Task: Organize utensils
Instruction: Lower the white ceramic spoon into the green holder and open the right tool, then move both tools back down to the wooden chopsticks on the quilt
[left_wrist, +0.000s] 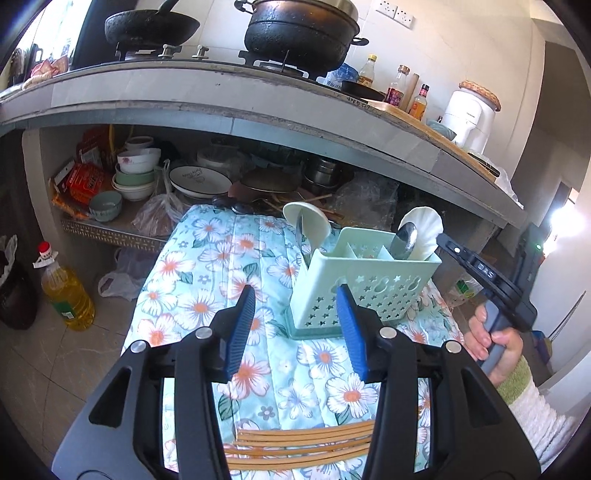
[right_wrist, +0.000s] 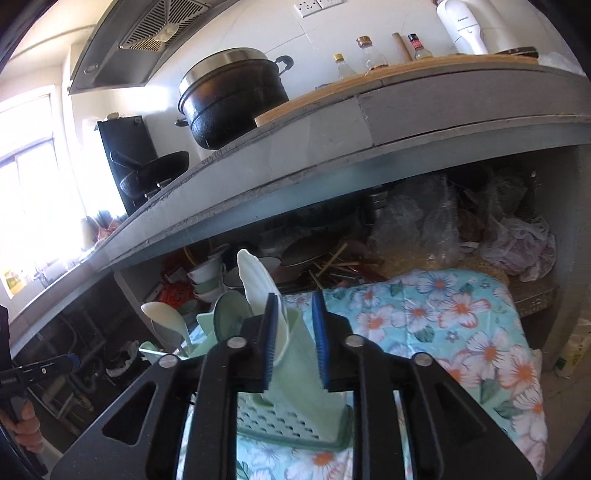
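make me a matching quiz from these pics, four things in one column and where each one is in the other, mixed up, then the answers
Things:
1. chopsticks
2. metal spoon
3. oil bottle
4. black pot

Places:
A. on the stove on the counter
B. on the floor, left of the flowered cloth
C. standing in the green holder
D. lying flat on the flowered cloth, near the left gripper

Pairs: 1-D, 2-C, 3-B, 4-A
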